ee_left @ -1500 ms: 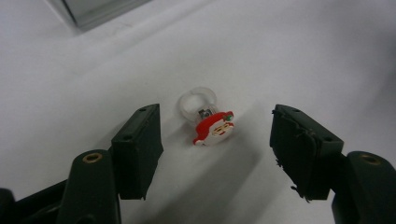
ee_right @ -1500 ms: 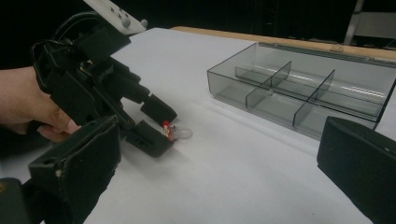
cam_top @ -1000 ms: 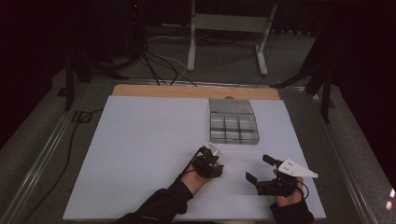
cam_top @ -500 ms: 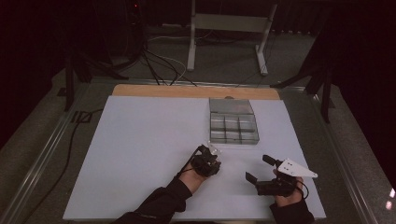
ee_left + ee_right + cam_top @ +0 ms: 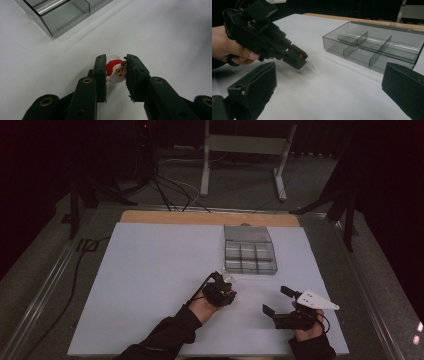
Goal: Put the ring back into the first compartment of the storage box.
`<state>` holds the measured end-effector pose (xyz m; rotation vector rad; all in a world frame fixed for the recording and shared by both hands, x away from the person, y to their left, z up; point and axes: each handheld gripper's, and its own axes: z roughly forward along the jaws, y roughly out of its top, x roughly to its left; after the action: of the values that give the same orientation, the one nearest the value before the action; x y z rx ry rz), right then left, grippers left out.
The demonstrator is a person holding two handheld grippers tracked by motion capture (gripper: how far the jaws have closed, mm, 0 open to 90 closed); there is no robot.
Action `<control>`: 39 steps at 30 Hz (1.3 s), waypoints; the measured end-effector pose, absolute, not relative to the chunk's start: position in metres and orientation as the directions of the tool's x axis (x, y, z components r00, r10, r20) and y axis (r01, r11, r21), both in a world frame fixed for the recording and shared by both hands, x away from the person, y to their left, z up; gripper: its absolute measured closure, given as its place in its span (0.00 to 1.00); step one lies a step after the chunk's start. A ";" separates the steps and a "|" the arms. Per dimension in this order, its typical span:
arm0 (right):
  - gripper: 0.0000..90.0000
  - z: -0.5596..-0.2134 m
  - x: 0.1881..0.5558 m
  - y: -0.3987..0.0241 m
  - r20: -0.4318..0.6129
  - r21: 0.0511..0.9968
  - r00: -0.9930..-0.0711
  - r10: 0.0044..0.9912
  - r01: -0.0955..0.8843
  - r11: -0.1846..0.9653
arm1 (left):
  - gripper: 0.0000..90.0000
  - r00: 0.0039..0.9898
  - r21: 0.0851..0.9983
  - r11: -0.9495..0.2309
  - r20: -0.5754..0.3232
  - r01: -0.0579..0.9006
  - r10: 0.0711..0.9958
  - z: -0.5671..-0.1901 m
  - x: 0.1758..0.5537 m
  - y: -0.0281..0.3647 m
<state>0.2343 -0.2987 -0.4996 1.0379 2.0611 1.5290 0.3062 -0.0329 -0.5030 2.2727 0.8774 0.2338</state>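
Presently, the Santa figure (image 5: pixel 115 71) sits clamped between the jaws of the left tool (image 5: pixel 115 72), low over the white bench (image 5: pixel 150 285) and apparently just clear of it; whether it touches the surface cannot be told. The jaws have just been closing, and both pads now press on the figure's sides, its face turned up toward the tool's own camera. In the right gripper view only a red spot of it shows at the tip of the left tool (image 5: pixel 298 60).

The relation that matters: the clear tray (image 5: pixel 250 257) lies just ahead of the left tool and slightly to its right, near but apart, with a strip of bare bench between. In the left gripper view the tray's near corner (image 5: pixel 62 17) stands up and to the left of the held figure. The tray's long axis runs away from the person, its divided compartments nearest, all seemingly empty.

The left hand (image 5: pixel 202 305) is plainly the nearer to the tray. The right tool (image 5: pixel 276 301) rests further back near the bench's front edge, jaws wide apart and holding nothing.

Judgement: a short lift and carry forward should bring the figure over a near compartment.
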 end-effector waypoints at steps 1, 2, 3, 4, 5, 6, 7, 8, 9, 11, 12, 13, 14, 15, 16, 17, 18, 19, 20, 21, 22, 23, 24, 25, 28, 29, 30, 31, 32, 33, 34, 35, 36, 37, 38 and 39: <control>0.00 -0.500 0.234 -0.299 0.127 0.930 -0.659 0.741 0.339 0.141 | 0.81 0.760 0.655 -0.543 -0.075 0.525 0.645 -0.502 0.306 -0.032; 0.00 -0.500 0.234 -0.298 0.127 0.930 -0.660 0.741 0.339 0.142 | 0.81 0.765 0.657 -0.543 -0.080 0.523 0.639 -0.501 0.306 -0.032; 0.00 -0.500 0.234 -0.298 0.126 0.930 -0.661 0.740 0.339 0.145 | 0.81 0.769 0.659 -0.546 -0.080 0.518 0.634 -0.501 0.306 -0.031; 0.00 -0.500 0.235 -0.298 0.127 0.929 -0.660 0.740 0.341 0.145 | 0.81 0.772 0.660 -0.543 -0.087 0.518 0.630 -0.501 0.307 -0.030; 0.00 -0.501 0.235 -0.298 0.129 0.928 -0.660 0.740 0.343 0.144 | 0.81 0.776 0.660 -0.543 -0.096 0.518 0.623 -0.501 0.307 -0.029; 0.00 -0.501 0.235 -0.298 0.130 0.928 -0.660 0.740 0.344 0.144 | 0.81 0.780 0.660 -0.548 -0.093 0.513 0.619 -0.501 0.307 -0.028; 0.00 -0.501 0.235 -0.298 0.130 0.928 -0.660 0.740 0.344 0.144 | 0.81 0.780 0.660 -0.548 -0.093 0.513 0.619 -0.501 0.307 -0.028; 0.00 -0.501 0.235 -0.298 0.128 0.928 -0.661 0.740 0.343 0.146 | 0.81 0.789 0.658 -0.556 -0.097 0.508 0.606 -0.501 0.307 -0.027; 0.00 -0.501 0.235 -0.298 0.126 0.928 -0.661 0.739 0.342 0.148 | 0.81 0.791 0.655 -0.559 -0.100 0.509 0.604 -0.501 0.308 -0.026; 0.00 -0.501 0.235 -0.298 0.130 0.928 -0.660 0.740 0.344 0.144 | 0.81 0.797 0.652 -0.569 -0.090 0.501 0.598 -0.501 0.307 -0.024; 0.00 -0.501 0.235 -0.298 0.129 0.928 -0.660 0.740 0.344 0.145 | 0.81 0.802 0.650 -0.577 -0.087 0.496 0.591 -0.500 0.307 -0.023; 0.00 -0.501 0.235 -0.298 0.129 0.927 -0.661 0.740 0.345 0.146 | 0.81 0.805 0.649 -0.579 -0.088 0.493 0.586 -0.499 0.308 -0.023; 0.00 -0.501 0.235 -0.298 0.128 0.926 -0.660 0.740 0.347 0.148 | 0.81 0.812 0.653 -0.581 -0.089 0.485 0.577 -0.499 0.308 -0.021; 0.00 -0.502 0.236 -0.298 0.131 0.925 -0.659 0.741 0.350 0.148 | 0.81 0.811 0.654 -0.579 -0.092 0.487 0.578 -0.498 0.308 -0.021; 0.00 -0.502 0.236 -0.298 0.133 0.925 -0.659 0.740 0.351 0.147 | 0.81 0.812 0.654 -0.580 -0.091 0.486 0.577 -0.498 0.308 -0.020; 0.00 -0.502 0.236 -0.298 0.132 0.925 -0.660 0.740 0.351 0.148 | 0.81 0.817 0.656 -0.585 -0.088 0.478 0.570 -0.497 0.308 -0.019; 0.00 -0.502 0.236 -0.297 0.131 0.925 -0.660 0.740 0.350 0.148 | 0.81 0.821 0.659 -0.587 -0.083 0.470 0.564 -0.496 0.308 -0.019; 0.00 -0.502 0.236 -0.297 0.130 0.925 -0.661 0.739 0.349 0.149 | 0.81 0.824 0.657 -0.593 -0.078 0.466 0.561 -0.495 0.309 -0.018; 0.00 -0.502 0.236 -0.297 0.130 0.925 -0.661 0.739 0.349 0.150 | 0.81 0.827 0.654 -0.596 -0.081 0.465 0.557 -0.494 0.310 -0.017; 0.00 -0.502 0.236 -0.298 0.132 0.925 -0.660 0.740 0.351 0.147 | 0.81 0.827 0.658 -0.593 -0.083 0.464 0.555 -0.493 0.311 -0.016; 0.00 -0.502 0.236 -0.298 0.133 0.925 -0.660 0.740 0.350 0.147 | 0.81 0.830 0.658 -0.596 -0.081 0.460 0.552 -0.492 0.311 -0.015; 0.00 -0.502 0.236 -0.298 0.130 0.926 -0.660 0.739 0.348 0.148 | 0.81 0.835 0.660 -0.600 -0.077 0.452 0.544 -0.491 0.311 -0.015; 0.00 -0.502 0.235 -0.298 0.129 0.926 -0.661 0.739 0.346 0.149 | 0.81 0.839 0.664 -0.599 -0.080 0.447 0.537 -0.489 0.312 -0.014; 0.00 -0.502 0.236 -0.298 0.129 0.926 -0.662 0.739 0.347 0.150 | 0.81 0.841 0.664 -0.600 -0.082 0.447 0.535 -0.488 0.312 -0.014; 0.00 -0.502 0.236 -0.298 0.130 0.926 -0.660 0.740 0.348 0.147 | 0.81 0.857 0.666 -0.615 -0.071 0.421 0.510 -0.484 0.313 -0.013; 0.00 -0.501 0.235 -0.298 0.128 0.927 -0.661 0.739 0.346 0.148 | 0.81 0.859 0.667 -0.616 -0.070 0.418 0.507 -0.484 0.313 -0.013; 0.00 -0.501 0.235 -0.298 0.129 0.927 -0.662 0.738 0.345 0.148 | 0.81 0.862 0.671 -0.616 -0.070 0.413 0.502 -0.483 0.314 -0.012; 0.00 -0.502 0.236 -0.298 0.129 0.926 -0.661 0.739 0.347 0.149 | 0.81 0.863 0.670 -0.618 -0.069 0.412 0.500 -0.482 0.315 -0.011; 0.00 -0.502 0.236 -0.298 0.130 0.926 -0.660 0.739 0.348 0.148 | 0.81 0.864 0.672 -0.615 -0.076 0.413 0.497 -0.480 0.315 -0.010; 0.00 -0.502 0.236 -0.298 0.134 0.925 -0.660 0.739 0.350 0.145 | 0.81 0.865 0.675 -0.611 -0.081 0.413 0.495 -0.479 0.316 -0.010; 0.00 -0.502 0.236 -0.298 0.133 0.925 -0.660 0.740 0.350 0.146 | 0.81 0.869 0.677 -0.613 -0.081 0.408 0.488 -0.478 0.316 -0.009; 0.00 -0.502 0.236 -0.298 0.130 0.926 -0.661 0.739 0.347 0.147 | 0.81 0.873 0.678 -0.618 -0.074 0.398 0.482 -0.477 0.317 -0.008; 0.00 -0.502 0.236 -0.298 0.131 0.926 -0.661 0.739 0.348 0.148 | 0.81 0.876 0.682 -0.617 -0.073 0.393 0.477 -0.475 0.317 -0.008; 0.00 -0.502 0.236 -0.298 0.131 0.925 -0.661 0.739 0.349 0.148 | 0.81 0.876 0.681 -0.616 -0.078 0.396 0.476 -0.474 0.318 -0.007; 0.00 -0.502 0.236 -0.298 0.133 0.925 -0.660 0.739 0.350 0.147 | 0.81 0.879 0.682 -0.619 -0.075 0.390 0.471 -0.473 0.319 -0.007; 0.00 -0.502 0.236 -0.298 0.133 0.925 -0.660 0.739 0.350 0.146 | 0.81 0.882 0.686 -0.619 -0.073 0.383 0.466 -0.471 0.319 -0.007</control>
<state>0.2357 -0.2978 -0.5017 1.0468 2.0765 1.5201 0.3189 -0.0065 -0.4712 2.3068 0.6074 0.1442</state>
